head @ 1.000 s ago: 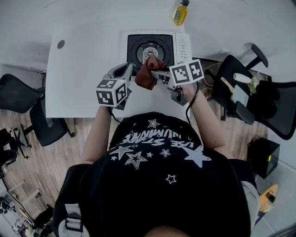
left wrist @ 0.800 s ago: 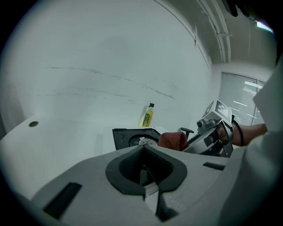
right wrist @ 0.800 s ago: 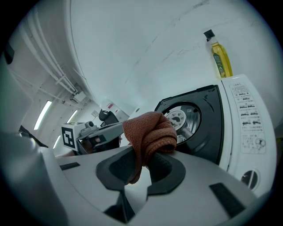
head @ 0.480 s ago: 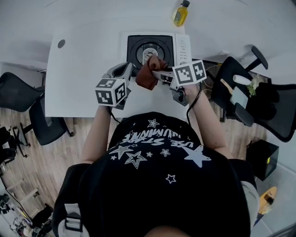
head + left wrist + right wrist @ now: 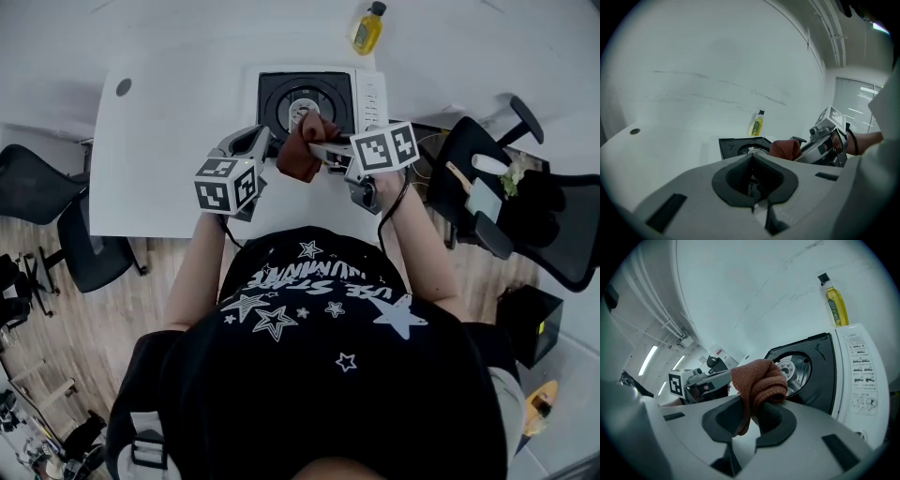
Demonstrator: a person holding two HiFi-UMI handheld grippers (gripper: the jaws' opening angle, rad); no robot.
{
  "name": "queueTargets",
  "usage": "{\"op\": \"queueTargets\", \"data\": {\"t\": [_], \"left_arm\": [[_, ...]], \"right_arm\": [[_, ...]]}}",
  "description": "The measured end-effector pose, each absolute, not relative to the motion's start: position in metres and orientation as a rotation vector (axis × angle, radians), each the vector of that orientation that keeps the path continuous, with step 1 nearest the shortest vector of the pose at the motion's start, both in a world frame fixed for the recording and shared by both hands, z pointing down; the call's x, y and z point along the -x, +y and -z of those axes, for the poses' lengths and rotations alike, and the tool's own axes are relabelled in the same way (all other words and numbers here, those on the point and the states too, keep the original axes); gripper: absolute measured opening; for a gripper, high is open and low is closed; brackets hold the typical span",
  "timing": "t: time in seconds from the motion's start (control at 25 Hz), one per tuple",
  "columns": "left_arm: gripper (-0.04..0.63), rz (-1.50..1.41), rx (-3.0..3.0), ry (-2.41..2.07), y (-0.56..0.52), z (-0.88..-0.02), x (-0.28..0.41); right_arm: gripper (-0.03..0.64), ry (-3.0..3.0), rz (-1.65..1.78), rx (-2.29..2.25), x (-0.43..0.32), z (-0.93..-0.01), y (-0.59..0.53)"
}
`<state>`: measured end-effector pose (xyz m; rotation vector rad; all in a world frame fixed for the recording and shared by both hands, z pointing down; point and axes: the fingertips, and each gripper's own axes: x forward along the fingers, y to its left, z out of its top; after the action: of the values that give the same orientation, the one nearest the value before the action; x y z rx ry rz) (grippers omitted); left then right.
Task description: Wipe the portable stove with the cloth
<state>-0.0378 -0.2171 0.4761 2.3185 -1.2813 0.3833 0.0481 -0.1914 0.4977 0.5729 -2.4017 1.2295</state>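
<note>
The portable stove (image 5: pixel 367 97) is a white box with a black top and a round burner (image 5: pixel 305 101), standing at the table's far middle. A rust-brown cloth (image 5: pixel 301 155) hangs bunched over the stove's near edge, with my right gripper (image 5: pixel 317 147) shut on it. In the right gripper view the cloth (image 5: pixel 758 382) wraps the jaws of the right gripper (image 5: pixel 757 405), just short of the burner (image 5: pixel 793 369). My left gripper (image 5: pixel 255 142) is shut on nothing, just left of the cloth at the stove's near left corner. The left gripper view shows that gripper (image 5: pixel 752 161), the stove (image 5: pixel 736 146) and the cloth (image 5: pixel 785 148).
A yellow oil bottle (image 5: pixel 366 26) stands behind the stove on the white table (image 5: pixel 169 141). A small round grommet (image 5: pixel 124 88) sits in the table's far left. Black office chairs (image 5: pixel 525 206) stand right and left of the table.
My right gripper and the cloth have shifted very slightly to the right. The left gripper has hardly moved.
</note>
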Motion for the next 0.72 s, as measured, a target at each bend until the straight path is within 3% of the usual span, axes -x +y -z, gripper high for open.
{"op": "queueTargets", "data": {"t": [0.72], "left_arm": [[0.008, -0.372, -2.31, -1.283, -0.222, -0.479, 0.041]], "right_arm": [[0.064, -2.4, -1.214, -0.502, -0.027, -0.502, -0.186]]}}
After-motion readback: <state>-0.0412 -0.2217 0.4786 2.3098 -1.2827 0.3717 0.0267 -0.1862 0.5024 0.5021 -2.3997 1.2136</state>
